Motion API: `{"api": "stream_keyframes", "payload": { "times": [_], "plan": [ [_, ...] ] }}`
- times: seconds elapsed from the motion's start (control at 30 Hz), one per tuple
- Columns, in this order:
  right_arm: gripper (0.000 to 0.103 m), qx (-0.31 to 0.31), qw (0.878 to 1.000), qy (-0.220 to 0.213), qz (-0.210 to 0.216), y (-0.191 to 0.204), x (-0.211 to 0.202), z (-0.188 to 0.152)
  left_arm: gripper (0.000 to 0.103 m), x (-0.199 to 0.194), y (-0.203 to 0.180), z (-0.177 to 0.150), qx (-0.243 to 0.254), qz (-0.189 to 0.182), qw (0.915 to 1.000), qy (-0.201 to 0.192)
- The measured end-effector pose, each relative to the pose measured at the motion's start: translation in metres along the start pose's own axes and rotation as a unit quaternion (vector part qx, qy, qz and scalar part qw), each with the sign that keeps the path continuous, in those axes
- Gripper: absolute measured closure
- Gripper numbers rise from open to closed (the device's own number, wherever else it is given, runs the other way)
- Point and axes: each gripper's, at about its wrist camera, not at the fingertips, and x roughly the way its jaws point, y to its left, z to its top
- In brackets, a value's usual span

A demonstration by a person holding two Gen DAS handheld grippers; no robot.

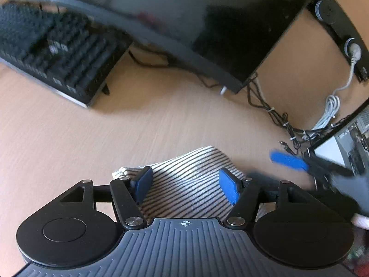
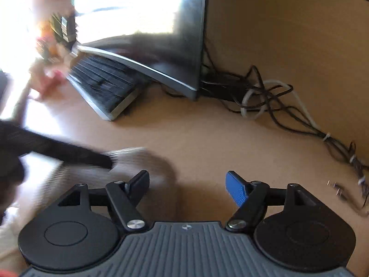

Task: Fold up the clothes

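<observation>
Light wood worktop [image 1: 69, 138] with a keyboard [image 1: 53, 53] at 10 o'clock and a dark monitor [image 1: 184, 23] leaning over it, cables [image 1: 276, 113] tangled off at 2 o'clock. Striped cloth [image 1: 189, 180] sits bunched at 6 o'clock, right under the left tongs [image 1: 186, 188], which are spread open over it, pads not pinching. Right tongs [image 2: 186, 189] are open too, over bare wood, with the cloth blurry at their 9 o'clock.

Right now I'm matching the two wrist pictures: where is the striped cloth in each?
Left wrist: striped cloth lies bottom centre, between the fingers of the left hand-held gripper.
Right wrist: blurred, lower left.
Shared landmark: the keyboard.
</observation>
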Motion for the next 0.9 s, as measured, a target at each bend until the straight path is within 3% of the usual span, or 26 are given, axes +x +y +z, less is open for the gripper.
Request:
{"api": "stream_keyframes", "payload": {
  "times": [0.03, 0.1, 0.17, 0.23, 0.33, 0.43, 0.47, 0.57, 0.67, 0.73, 0.83, 0.9],
  "plan": [
    [0.024, 0.001, 1.000, 0.008, 0.005, 0.004, -0.003, -0.012, 0.026, -0.011, -0.003, -0.004, 0.005, 0.001, 1.0000, -0.005],
    [0.022, 0.004, 1.000, 0.025, 0.014, 0.011, -0.008, -0.035, 0.009, -0.032, -0.007, -0.014, 0.006, -0.004, 0.9999, -0.009],
    [0.019, 0.019, 0.999, 0.031, 0.019, 0.015, -0.012, -0.054, 0.007, -0.044, -0.008, -0.030, -0.001, -0.002, 1.0000, 0.008],
    [0.018, 0.060, 0.997, 0.029, 0.029, 0.012, -0.013, -0.057, 0.007, -0.047, -0.008, -0.048, -0.008, 0.000, 0.9995, 0.032],
    [0.018, 0.065, 0.997, 0.009, 0.029, 0.014, -0.020, -0.054, 0.007, -0.045, -0.011, -0.064, -0.022, -0.013, 0.9985, 0.049],
    [0.006, 0.057, 0.998, 0.001, 0.038, 0.014, -0.025, -0.057, 0.015, -0.043, -0.017, -0.077, -0.032, -0.024, 0.9976, 0.056],
    [0.006, 0.063, 0.997, -0.006, 0.041, 0.011, -0.027, -0.059, 0.023, -0.044, -0.023, -0.077, -0.025, -0.020, 0.9982, 0.050],
    [0.006, 0.095, 0.994, -0.038, 0.047, 0.000, -0.037, -0.065, 0.068, -0.053, -0.033, -0.077, -0.011, -0.015, 0.9995, 0.024],
    [0.005, 0.134, 0.988, -0.071, 0.040, -0.012, -0.043, -0.067, 0.075, -0.062, -0.034, -0.078, -0.015, -0.016, 0.9998, 0.004],
    [0.005, 0.133, 0.987, -0.068, 0.052, -0.013, -0.042, -0.065, 0.075, -0.065, -0.032, -0.080, -0.022, -0.011, 0.9997, -0.004],
    [0.005, 0.073, 0.994, -0.040, 0.074, 0.003, -0.037, -0.064, 0.075, -0.059, -0.020, -0.084, -0.041, 0.016, 0.9990, 0.003],
    [0.004, 0.024, 0.995, -0.021, 0.089, 0.019, -0.035, -0.067, 0.066, -0.057, -0.009, -0.085, -0.065, 0.024, 0.9976, 0.007]
  ]
}}
